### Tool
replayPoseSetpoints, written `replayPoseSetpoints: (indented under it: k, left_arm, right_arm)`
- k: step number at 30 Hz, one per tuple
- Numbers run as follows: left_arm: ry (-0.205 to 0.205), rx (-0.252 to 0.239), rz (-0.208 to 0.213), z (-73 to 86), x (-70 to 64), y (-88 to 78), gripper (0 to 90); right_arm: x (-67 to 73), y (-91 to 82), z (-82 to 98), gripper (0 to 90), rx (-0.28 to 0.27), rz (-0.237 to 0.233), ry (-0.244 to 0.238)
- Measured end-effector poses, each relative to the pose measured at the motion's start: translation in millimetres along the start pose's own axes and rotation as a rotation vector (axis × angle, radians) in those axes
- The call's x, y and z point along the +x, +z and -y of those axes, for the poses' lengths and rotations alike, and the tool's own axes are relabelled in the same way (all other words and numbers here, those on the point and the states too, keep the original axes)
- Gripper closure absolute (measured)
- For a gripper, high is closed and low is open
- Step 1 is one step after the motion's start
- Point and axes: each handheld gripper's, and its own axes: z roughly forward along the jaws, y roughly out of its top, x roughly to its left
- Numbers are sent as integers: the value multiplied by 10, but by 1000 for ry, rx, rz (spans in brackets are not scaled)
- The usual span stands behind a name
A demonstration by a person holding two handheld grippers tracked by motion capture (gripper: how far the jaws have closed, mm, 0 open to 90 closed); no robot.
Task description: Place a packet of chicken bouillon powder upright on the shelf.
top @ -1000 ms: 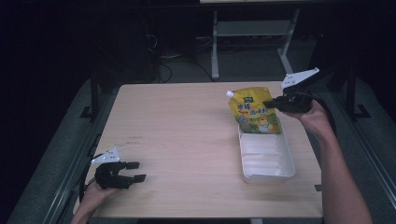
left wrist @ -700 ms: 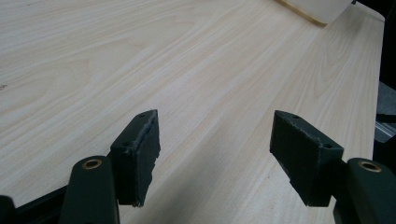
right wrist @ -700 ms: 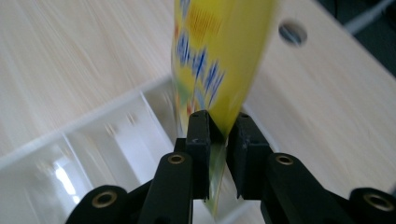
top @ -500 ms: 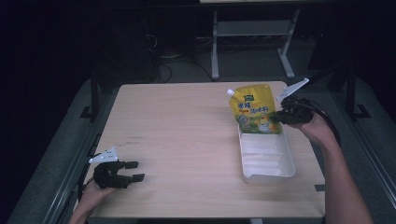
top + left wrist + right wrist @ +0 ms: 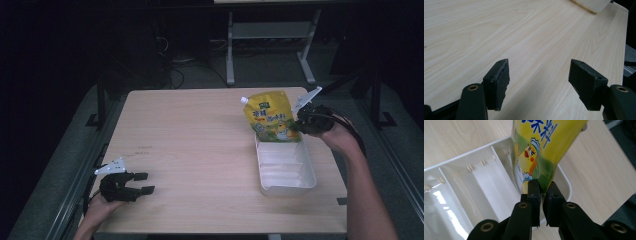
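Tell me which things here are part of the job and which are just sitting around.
In the job:
yellow spouted pouch, pinched at its lower edge by the right gripper
white divided tray beneath it

Not in use:
left gripper, open over bare wooden table
metal frame behind the table

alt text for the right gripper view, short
The right gripper pinches the lower edge of a yellow spouted pouch printed with a cartoon chick, holding it over one end of a white divided tray. The tray sits on a light wooden table.
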Motion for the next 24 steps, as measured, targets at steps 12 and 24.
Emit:
replayPoseSetpoints:
  k: [12, 24]
  left_arm:
    - [-7, 6, 2, 12, -2, 14, 326]
    - [-11, 4, 4, 30, 5, -11, 324]
  right_arm:
    - [-2, 103, 45, 858, -51, 67, -72]
    - [-62, 365, 362, 877, -100, 41, 69]
